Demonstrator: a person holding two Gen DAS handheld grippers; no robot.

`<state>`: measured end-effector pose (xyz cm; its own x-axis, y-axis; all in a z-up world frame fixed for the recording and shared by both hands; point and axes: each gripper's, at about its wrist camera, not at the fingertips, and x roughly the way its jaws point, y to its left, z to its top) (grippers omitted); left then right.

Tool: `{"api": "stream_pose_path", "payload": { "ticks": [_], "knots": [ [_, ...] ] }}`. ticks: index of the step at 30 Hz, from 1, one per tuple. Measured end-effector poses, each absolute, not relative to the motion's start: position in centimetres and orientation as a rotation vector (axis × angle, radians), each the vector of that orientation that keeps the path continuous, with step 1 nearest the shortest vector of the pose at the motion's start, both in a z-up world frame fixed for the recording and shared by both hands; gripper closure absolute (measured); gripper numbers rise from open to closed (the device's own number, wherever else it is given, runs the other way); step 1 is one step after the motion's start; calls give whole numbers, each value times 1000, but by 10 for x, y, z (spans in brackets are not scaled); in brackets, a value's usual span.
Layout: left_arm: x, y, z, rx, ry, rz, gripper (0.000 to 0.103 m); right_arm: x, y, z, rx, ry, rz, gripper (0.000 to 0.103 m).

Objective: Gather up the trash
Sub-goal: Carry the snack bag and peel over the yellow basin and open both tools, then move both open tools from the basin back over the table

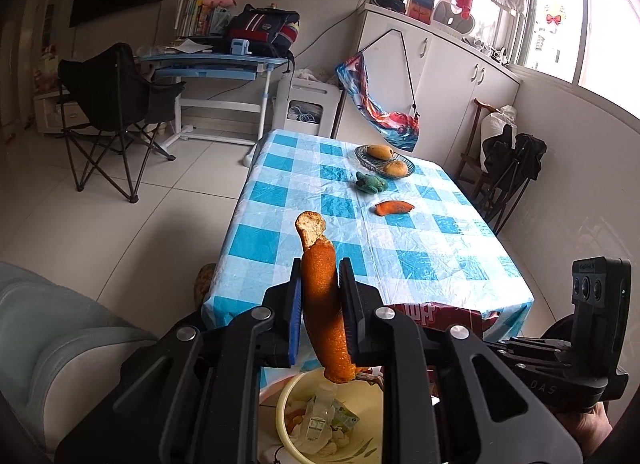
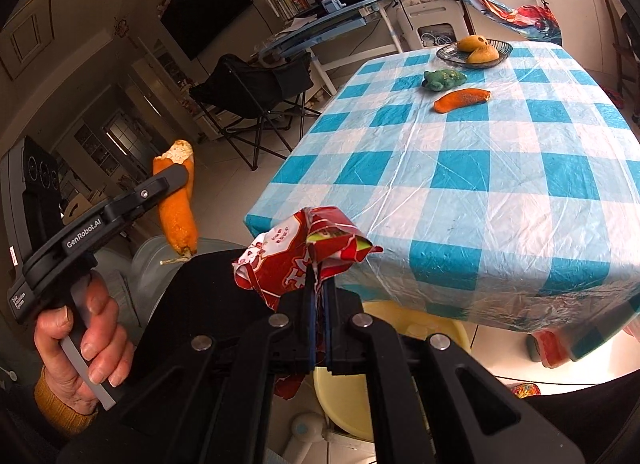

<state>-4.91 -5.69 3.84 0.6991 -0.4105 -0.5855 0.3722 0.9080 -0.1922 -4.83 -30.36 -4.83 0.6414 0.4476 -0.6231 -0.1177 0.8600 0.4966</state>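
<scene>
Left fingers [image 1: 320, 288] are clamping a long pitted orange peel [image 1: 322, 304]; right fingers [image 2: 318, 296] are pinching a crinkled red wrapper [image 2: 296, 260] beside the checked counter [image 2: 500, 183].

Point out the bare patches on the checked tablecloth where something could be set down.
The whole near half of the blue-and-white checked tablecloth is bare, from the near edge up to the loose orange peel strip. The left and right margins also look free. The far end is crowded: green toy frog and glass fruit dish cluster beyond the peel.

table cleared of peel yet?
No: one orange peel lies on the checked tablecloth beside the green toy.
</scene>
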Motion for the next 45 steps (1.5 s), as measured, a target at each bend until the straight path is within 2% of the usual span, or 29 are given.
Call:
{"api": "stream_pose_path", "payload": {
  "ticks": [3, 5, 7, 12, 18, 19, 22, 23, 32, 35, 37, 45],
  "knots": [
    [-55, -59, 31, -49, 689, -444, 86, -48, -301, -57, 431, 867, 315, 95],
    [-57, -61, 21, -40, 718, -450, 86, -50, -302, -62, 437, 887, 298, 87],
    [-60, -65, 10, -31, 754, -461, 86, -53, -304, -61, 437, 876, 278, 68],
    [-64, -82, -9, 22, 816, -498, 86, -59, -316, -56, 471, 828, 248, 61],
    [-67, -97, -26, 87, 886, -533, 82, -61, -326, -55, 523, 803, 220, 58],
    [-67, -99, -27, 95, 886, -531, 79, -62, -327, -55, 525, 799, 218, 57],
    [-70, -99, -25, 105, 868, -511, 60, -63, -328, -53, 532, 788, 212, 56],
    [-70, -98, -23, 103, 862, -509, 58, -65, -329, -52, 534, 785, 211, 56],
    [-66, -94, -14, 102, 825, -484, 51, -61, -332, -48, 559, 770, 210, 52],
    [-58, -89, -8, 87, 808, -467, 49, -53, -339, -40, 545, 755, 197, 48],
    [-49, -84, -5, 74, 803, -451, 49, -44, -343, -33, 520, 748, 191, 45],
    [-8, -80, 7, 37, 785, -395, 46, 15, -370, -24, 511, 770, 166, 45]
  ]
}}
